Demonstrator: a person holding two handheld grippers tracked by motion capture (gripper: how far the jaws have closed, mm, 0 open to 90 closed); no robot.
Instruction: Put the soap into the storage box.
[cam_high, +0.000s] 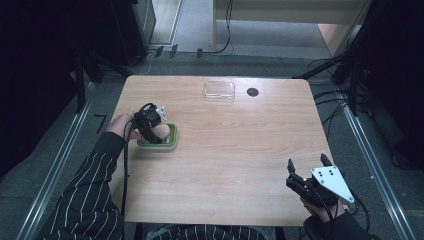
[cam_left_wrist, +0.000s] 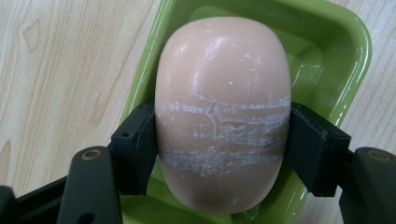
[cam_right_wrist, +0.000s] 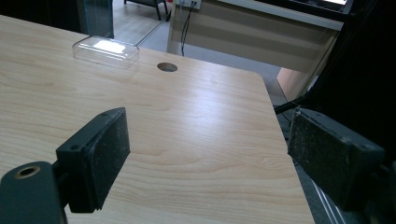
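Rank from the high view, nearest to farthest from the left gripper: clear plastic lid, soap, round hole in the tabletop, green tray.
From the left gripper:
1. Soap, clamped between its jaws.
2. Green tray, directly under the soap.
3. Clear plastic lid, toward the table's far edge, right of the gripper.
4. Round hole, just right of the lid, farther out.

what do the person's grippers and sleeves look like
Both grippers are black. The left gripper has blocky, flat-faced jaws and a black cable trailing along the forearm. The right gripper carries a grey three-cornered plate with small dark holes. The sleeves are dark with thin white pinstripes.
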